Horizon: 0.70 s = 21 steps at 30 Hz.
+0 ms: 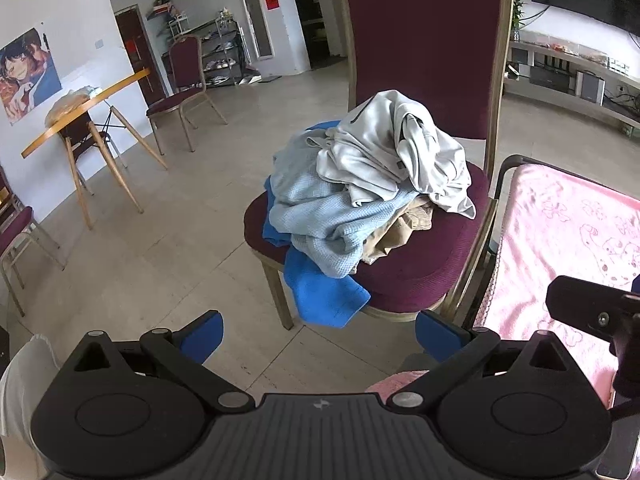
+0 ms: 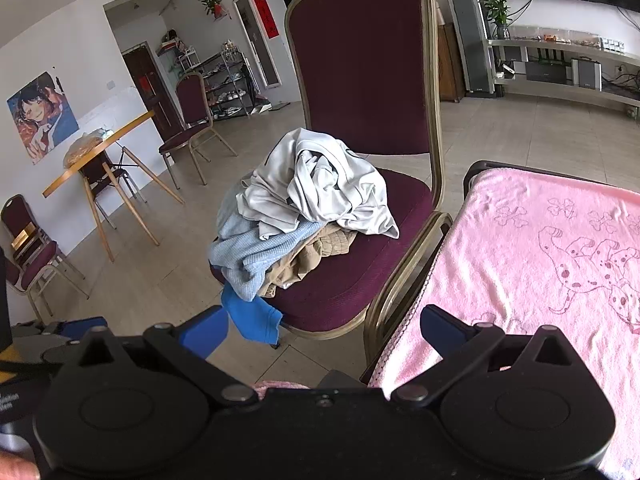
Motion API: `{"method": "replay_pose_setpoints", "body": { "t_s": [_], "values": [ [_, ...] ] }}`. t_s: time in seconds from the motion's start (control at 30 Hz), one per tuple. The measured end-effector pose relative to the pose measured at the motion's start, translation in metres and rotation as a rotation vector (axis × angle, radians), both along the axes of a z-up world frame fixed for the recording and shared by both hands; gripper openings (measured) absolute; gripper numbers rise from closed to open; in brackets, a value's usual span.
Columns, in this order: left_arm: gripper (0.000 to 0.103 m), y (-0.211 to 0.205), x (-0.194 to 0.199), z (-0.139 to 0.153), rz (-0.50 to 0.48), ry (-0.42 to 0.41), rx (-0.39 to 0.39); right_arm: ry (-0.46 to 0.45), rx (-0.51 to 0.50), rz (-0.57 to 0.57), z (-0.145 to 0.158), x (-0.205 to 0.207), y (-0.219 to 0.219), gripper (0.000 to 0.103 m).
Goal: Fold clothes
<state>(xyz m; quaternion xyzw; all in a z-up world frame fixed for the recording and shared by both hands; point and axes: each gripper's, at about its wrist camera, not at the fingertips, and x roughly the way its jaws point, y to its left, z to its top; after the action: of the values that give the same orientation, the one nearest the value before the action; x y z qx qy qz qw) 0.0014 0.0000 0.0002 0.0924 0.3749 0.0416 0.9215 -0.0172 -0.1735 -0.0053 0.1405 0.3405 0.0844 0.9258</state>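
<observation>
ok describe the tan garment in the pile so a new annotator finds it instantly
Find the big maroon chair beside the pink blanket; a clothes pile sits on its seat. The tan garment is at the bottom of the pile, peeking out under the silky grey top and beside the light blue knit. It is the only beige, crumpled piece there.

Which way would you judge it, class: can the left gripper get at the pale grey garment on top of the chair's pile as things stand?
Probably yes. The left gripper is open and empty, and the pale grey garment lies uncovered on top of the pile on the chair, with only bare floor between them.
</observation>
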Motion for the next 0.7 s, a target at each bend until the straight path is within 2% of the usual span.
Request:
{"method": "replay_pose_setpoints", "body": {
  "t_s": [0.7],
  "values": [
    [0.102, 0.0027, -0.0003, 0.0001, 0.016, 0.003, -0.015, 0.008, 0.015, 0.003, 0.0, -0.0001, -0.0007, 0.103]
  ]
}}
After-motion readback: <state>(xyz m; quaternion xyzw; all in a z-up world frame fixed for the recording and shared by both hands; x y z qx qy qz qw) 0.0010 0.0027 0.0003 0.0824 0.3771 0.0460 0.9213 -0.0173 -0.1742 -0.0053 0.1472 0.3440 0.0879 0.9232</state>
